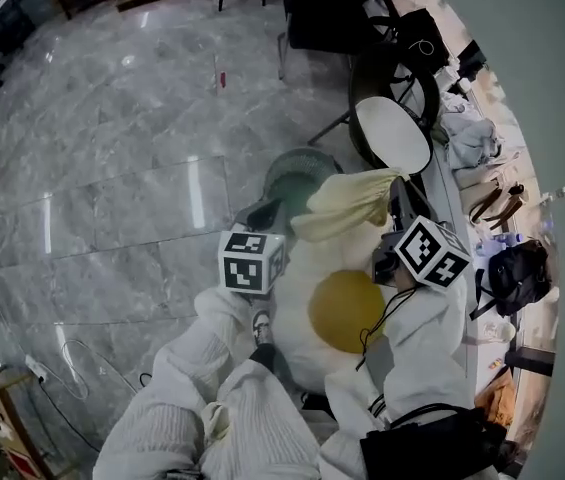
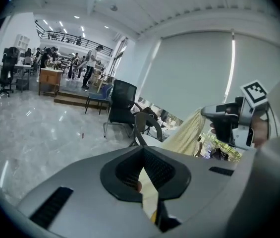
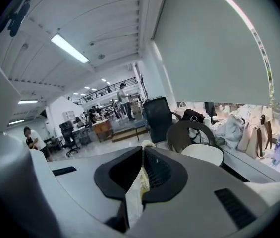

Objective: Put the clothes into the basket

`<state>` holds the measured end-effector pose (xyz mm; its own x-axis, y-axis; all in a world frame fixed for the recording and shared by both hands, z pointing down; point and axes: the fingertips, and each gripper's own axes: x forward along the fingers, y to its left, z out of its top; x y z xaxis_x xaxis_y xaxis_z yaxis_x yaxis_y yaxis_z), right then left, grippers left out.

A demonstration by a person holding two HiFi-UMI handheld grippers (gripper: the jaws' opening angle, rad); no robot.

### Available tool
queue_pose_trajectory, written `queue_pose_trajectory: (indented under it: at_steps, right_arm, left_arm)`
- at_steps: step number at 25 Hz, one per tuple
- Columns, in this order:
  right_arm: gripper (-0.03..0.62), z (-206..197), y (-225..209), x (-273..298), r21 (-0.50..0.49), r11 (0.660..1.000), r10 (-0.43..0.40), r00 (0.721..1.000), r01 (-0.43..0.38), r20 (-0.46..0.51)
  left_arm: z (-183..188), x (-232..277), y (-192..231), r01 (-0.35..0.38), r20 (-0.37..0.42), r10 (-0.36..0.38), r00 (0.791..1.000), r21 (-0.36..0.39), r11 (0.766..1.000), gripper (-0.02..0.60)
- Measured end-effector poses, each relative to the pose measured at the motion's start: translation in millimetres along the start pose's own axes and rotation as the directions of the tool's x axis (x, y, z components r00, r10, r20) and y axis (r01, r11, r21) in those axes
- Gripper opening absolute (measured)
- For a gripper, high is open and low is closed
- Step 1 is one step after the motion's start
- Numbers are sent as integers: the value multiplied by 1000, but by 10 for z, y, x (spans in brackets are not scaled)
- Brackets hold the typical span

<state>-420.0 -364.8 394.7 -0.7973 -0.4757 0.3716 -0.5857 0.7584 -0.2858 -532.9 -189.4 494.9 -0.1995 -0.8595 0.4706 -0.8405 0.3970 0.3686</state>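
Between its closed jaws the left gripper (image 2: 142, 155) pinches a pale yellow cloth (image 1: 347, 203); the right gripper (image 3: 142, 155) is clamped on another edge of it. The cloth hangs bunched between the two, held in the air in front of the person. Just beyond it a grey-green basket (image 1: 300, 173) stands on the floor (image 1: 112, 168), and the cloth is not in it. That floor is glossy grey marble tile. A chair (image 1: 392, 133) with a white seat stands past the basket, beside a cluttered table (image 1: 450, 183) along the right. A pale blind (image 3: 204, 48) covers the window there, and strip lights run along the ceiling of the large open room.
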Motion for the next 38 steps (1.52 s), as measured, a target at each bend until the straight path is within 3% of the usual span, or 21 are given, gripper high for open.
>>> queue_pose_trajectory:
  at_steps: [4, 9, 14, 15, 17, 25, 30, 38]
  right_arm:
    - [34, 20, 199, 410, -5, 1000, 13, 1000, -13, -1]
    - [34, -72, 246, 828, 7, 1000, 8, 999, -8, -34]
    - [37, -312, 252, 1158, 116, 993, 29, 998, -22, -59]
    - [46, -384, 230, 1214, 136, 991, 21, 997, -11, -76]
    - [135, -537, 167, 1304, 153, 988, 3, 994, 14, -110]
    - [163, -898, 6, 1594, 192, 981, 12, 981, 26, -193]
    - [163, -1211, -125, 1752, 185, 980, -7, 951, 68, -309]
    - [175, -2131, -476, 1822, 264, 944, -46, 868, 200, -495]
  left_arm:
    - [189, 125, 208, 21, -9, -21, 1000, 53, 998, 5]
    - [323, 242, 292, 37, -5, -36, 999, 67, 997, 5]
    - [184, 344, 465, 36, -42, -33, 999, 54, 998, 5]
    - [168, 352, 486, 38, -50, -36, 998, 47, 998, 5]
    - [139, 379, 526, 39, -61, -37, 997, 38, 999, 5]
    - [-67, 482, 762, 12, -99, -11, 995, 12, 1000, 5]
    - [-233, 480, 878, -10, -121, 11, 993, 8, 1000, 5]
    - [-587, 587, 1076, -40, -168, 36, 985, -20, 999, 5]
